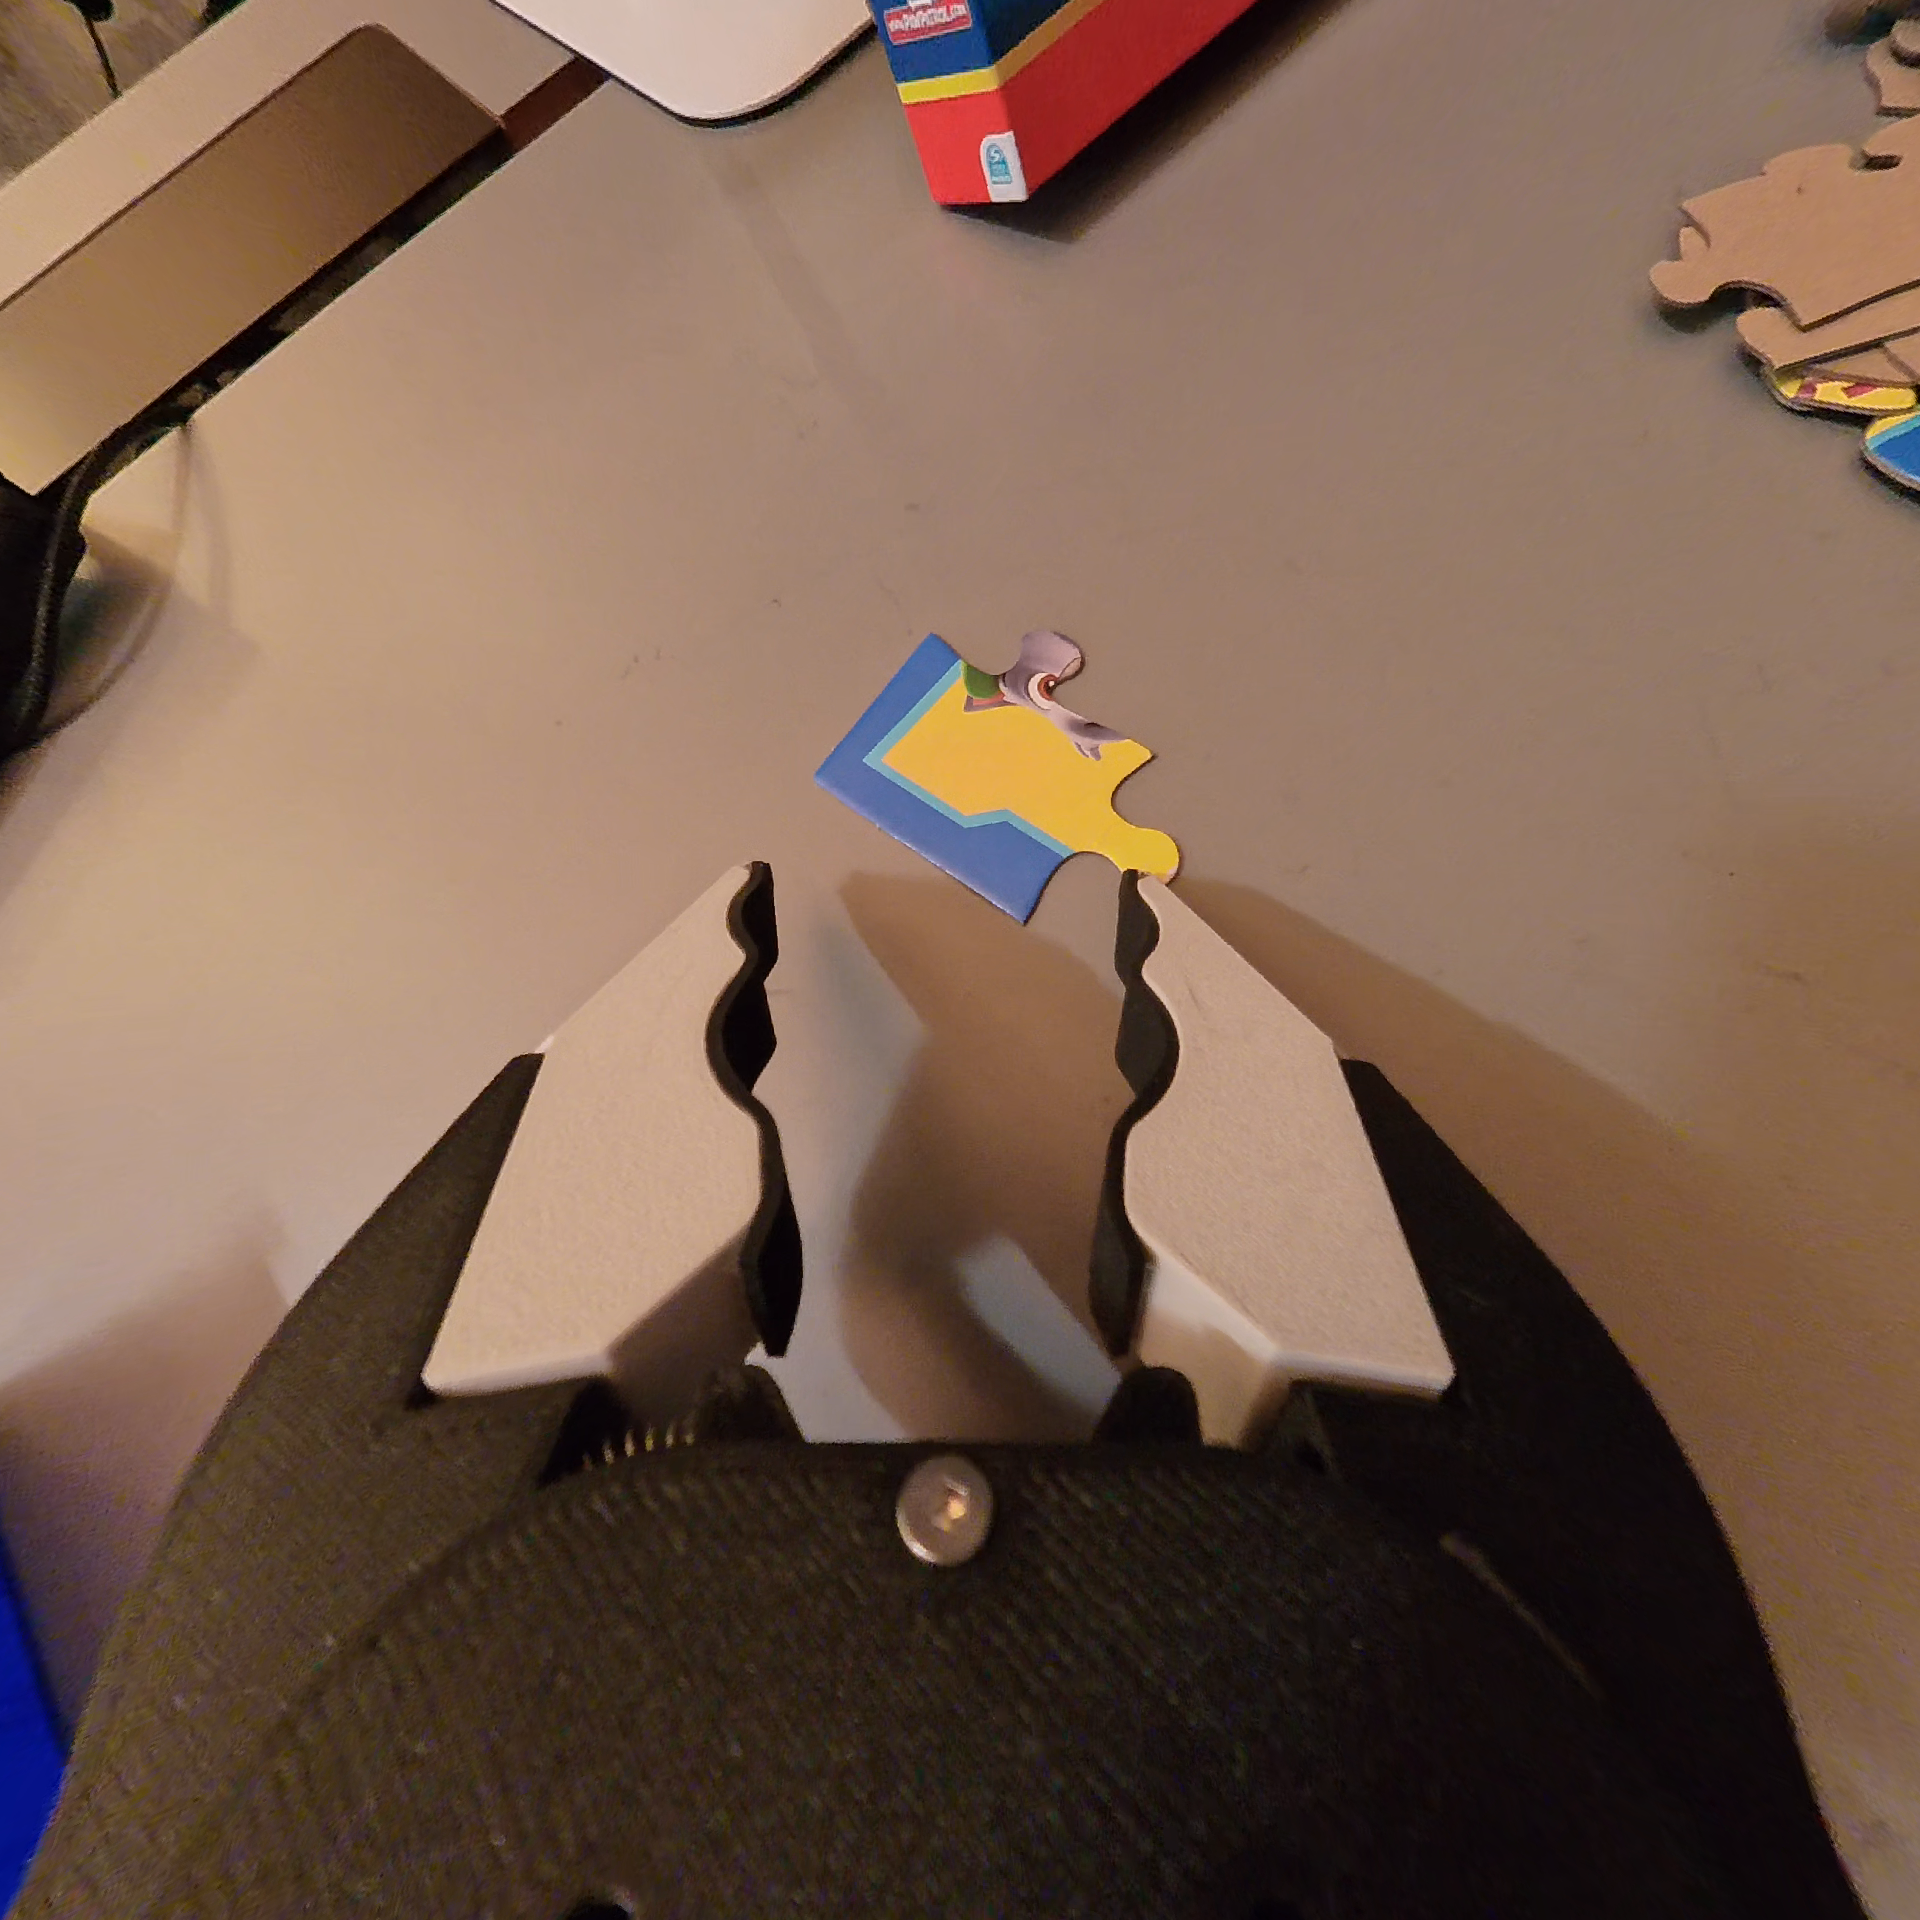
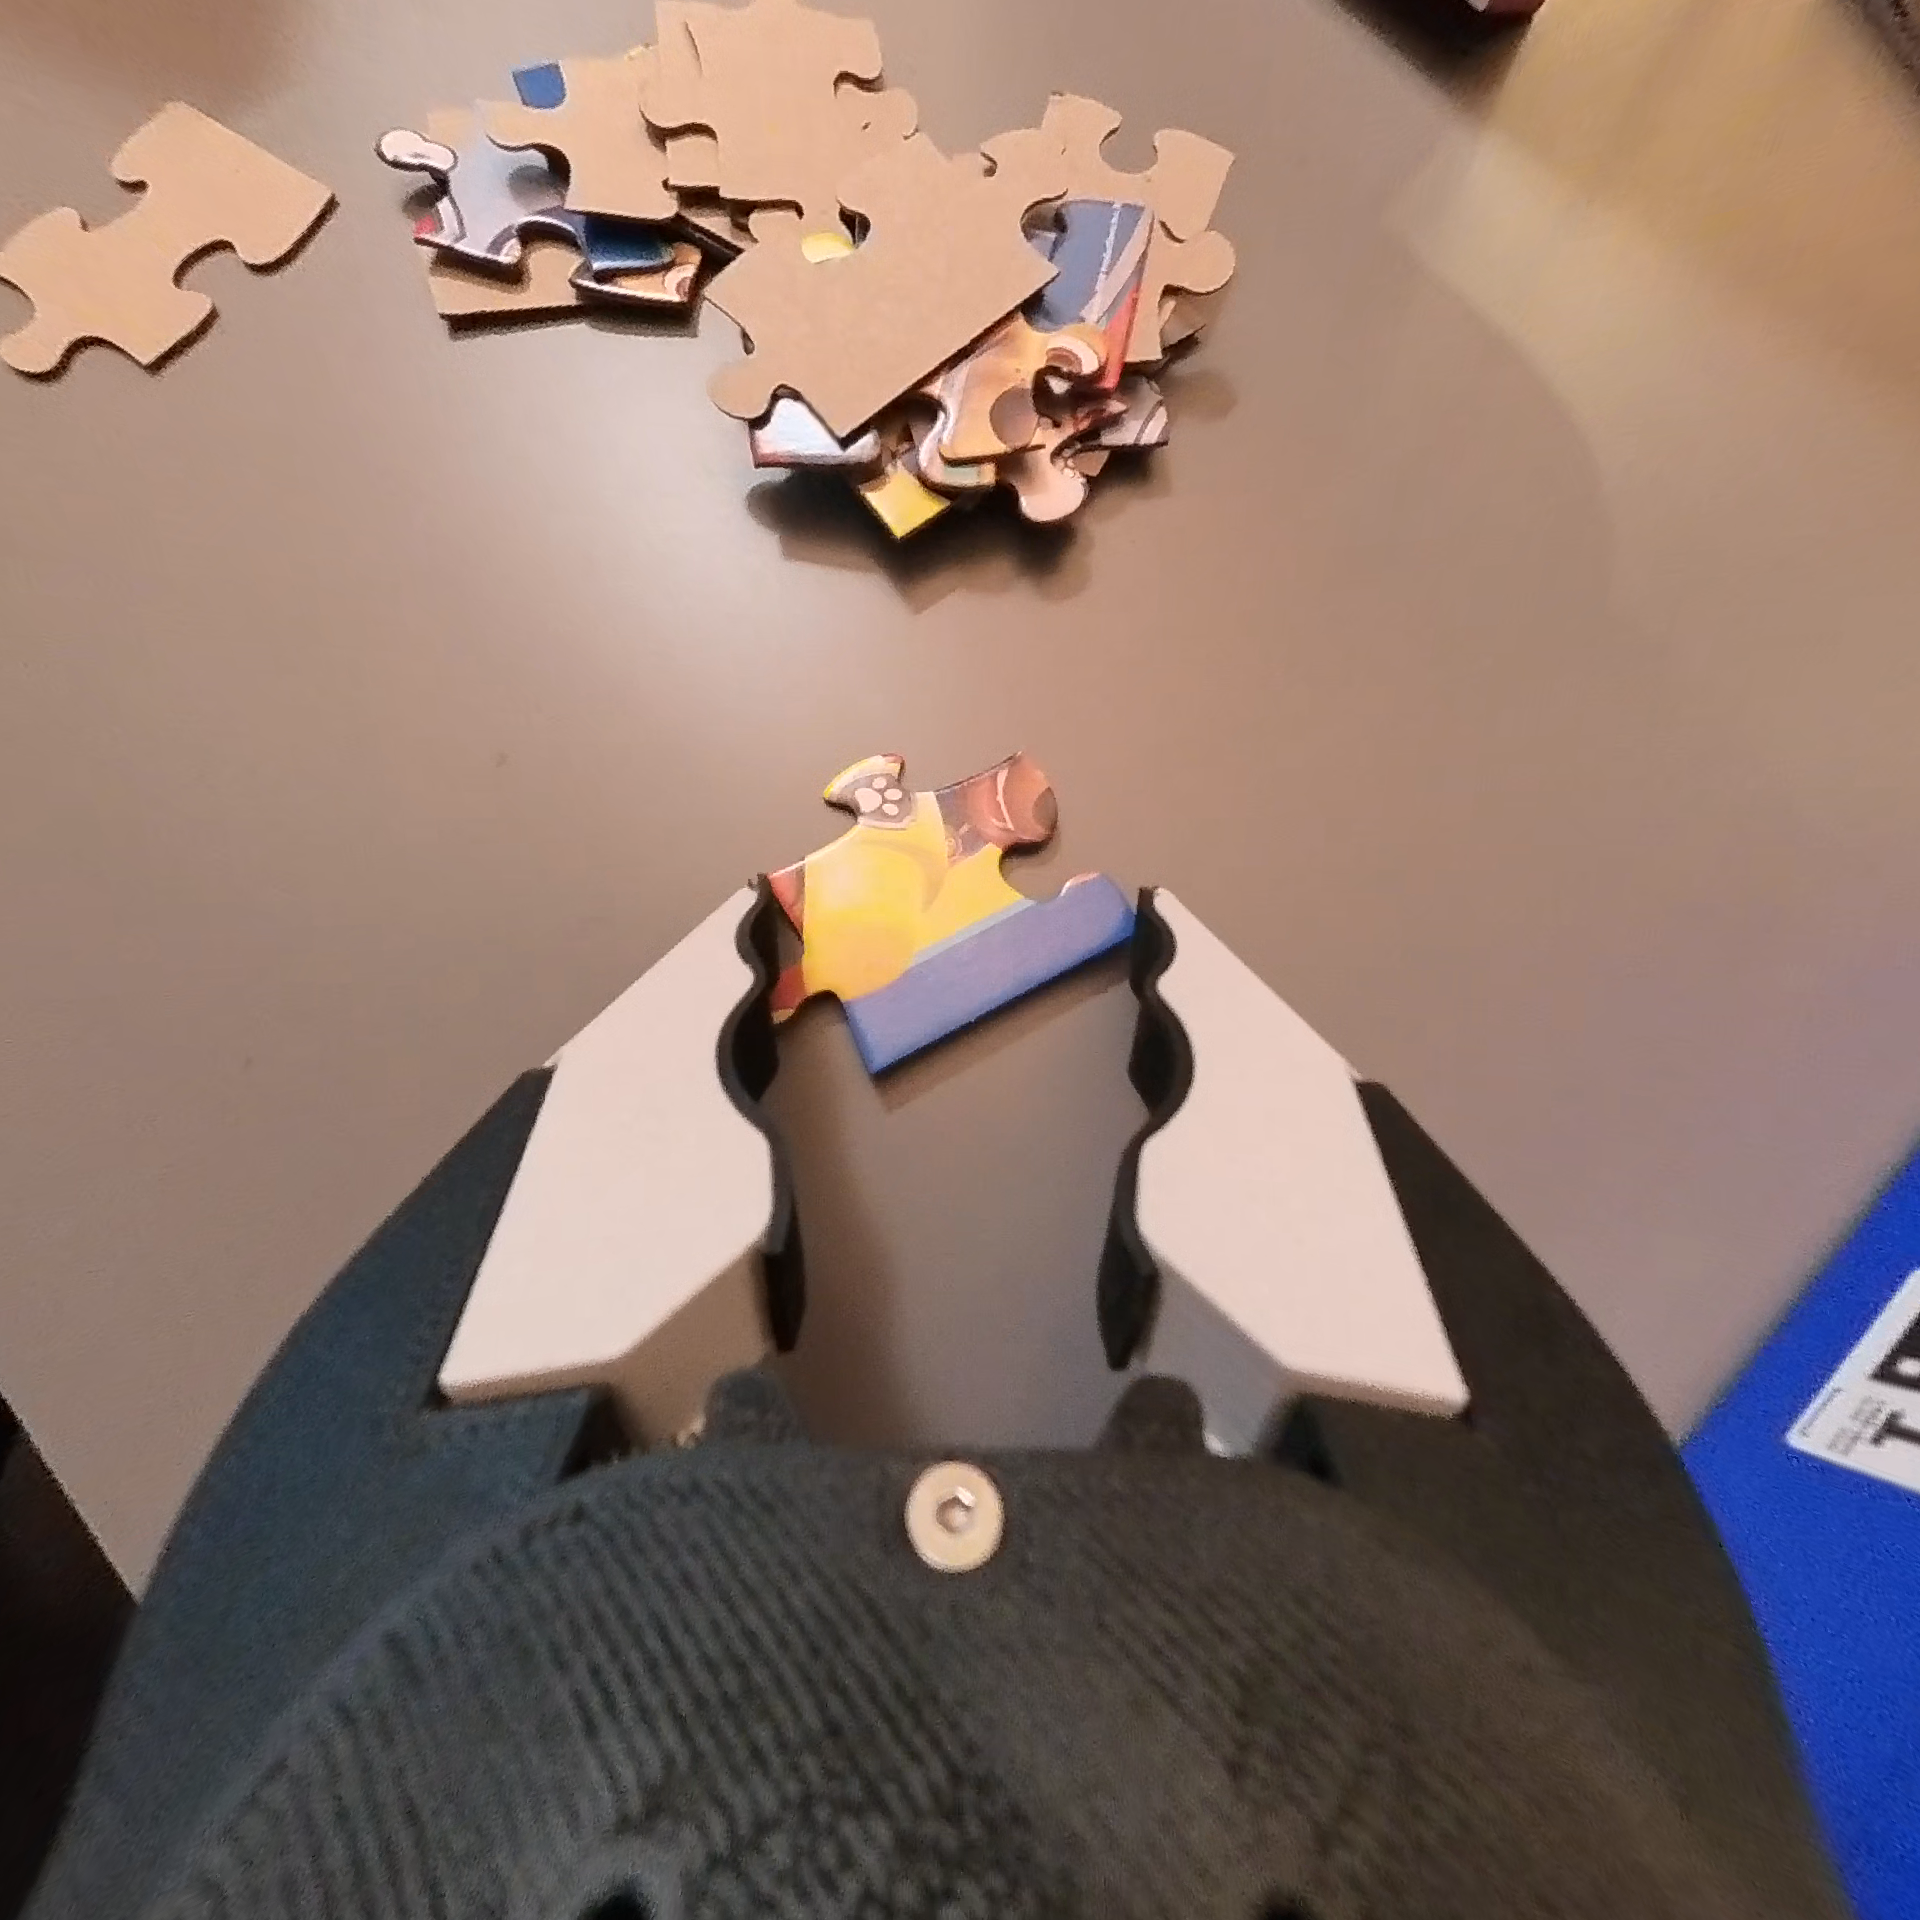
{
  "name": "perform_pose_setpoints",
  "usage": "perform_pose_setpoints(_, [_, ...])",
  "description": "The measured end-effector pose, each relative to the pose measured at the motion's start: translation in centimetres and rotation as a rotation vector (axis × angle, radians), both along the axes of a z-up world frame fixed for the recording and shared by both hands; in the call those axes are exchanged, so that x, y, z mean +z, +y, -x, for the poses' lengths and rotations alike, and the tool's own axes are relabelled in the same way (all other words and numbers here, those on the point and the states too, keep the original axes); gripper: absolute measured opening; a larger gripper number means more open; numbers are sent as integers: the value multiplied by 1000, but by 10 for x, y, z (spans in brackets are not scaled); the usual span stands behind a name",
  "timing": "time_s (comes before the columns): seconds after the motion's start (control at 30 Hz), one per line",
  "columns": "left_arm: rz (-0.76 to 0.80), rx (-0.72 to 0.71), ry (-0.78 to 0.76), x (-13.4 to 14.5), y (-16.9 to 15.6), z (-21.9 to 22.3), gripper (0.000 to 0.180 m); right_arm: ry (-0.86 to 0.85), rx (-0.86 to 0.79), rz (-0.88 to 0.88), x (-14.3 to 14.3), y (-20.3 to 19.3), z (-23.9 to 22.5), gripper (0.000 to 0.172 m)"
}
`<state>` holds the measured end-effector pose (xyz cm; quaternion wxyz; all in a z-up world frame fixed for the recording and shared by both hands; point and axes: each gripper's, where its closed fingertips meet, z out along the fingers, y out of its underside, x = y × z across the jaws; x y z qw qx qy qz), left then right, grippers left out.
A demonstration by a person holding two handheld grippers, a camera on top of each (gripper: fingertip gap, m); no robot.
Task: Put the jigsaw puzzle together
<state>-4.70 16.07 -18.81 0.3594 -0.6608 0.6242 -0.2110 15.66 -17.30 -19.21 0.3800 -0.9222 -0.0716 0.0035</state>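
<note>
the left claw hangs low over the grey table, pointing forward and down, its jaws wide with only bare table between them. a blue and yellow puzzle piece lies flat just ahead; its yellow tab sits right at the tip of the right-hand finger, and whether they touch cannot be told. the right claw is angled the same way over the table, also spread wide, with a yellow and blue puzzle piece lying tilted between its tips. the piece's edges sit right against both black pads, and its near blue edge casts a shadow beneath, so the claw looks closed on it at that width.

only the left wrist view shows a red and blue box standing at the far edge, a pale board at the left, and the margin of a heap of pieces at the right. only the right wrist view shows that heap of puzzle pieces in full, mostly brown side up, a lone brown piece to its left, and a blue sheet at the lower right
</note>
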Motion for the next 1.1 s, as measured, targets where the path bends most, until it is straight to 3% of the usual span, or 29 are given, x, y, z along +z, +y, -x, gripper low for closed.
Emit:
perform_pose_setpoints(0.33, [18,-13,-44,6,-2,0,64,-8,-54,-13,5,-10,-1,66])
perform_pose_setpoints(0.47, [15,-9,-66,10,-1,1,64,33,-148,-57,13,-10,9,66])
perform_pose_setpoints(0.6, [25,-5,-93,14,-1,1,62,-32,-276,-21,2,-22,2,68])
perform_pose_setpoints(0.9, [16,5,-155,23,1,3,57,43,-342,-70,-1,-33,-5,47])
perform_pose_setpoints(1.1, [33,9,-237,36,-5,6,57,22,-382,-80,4,-38,-7,51])
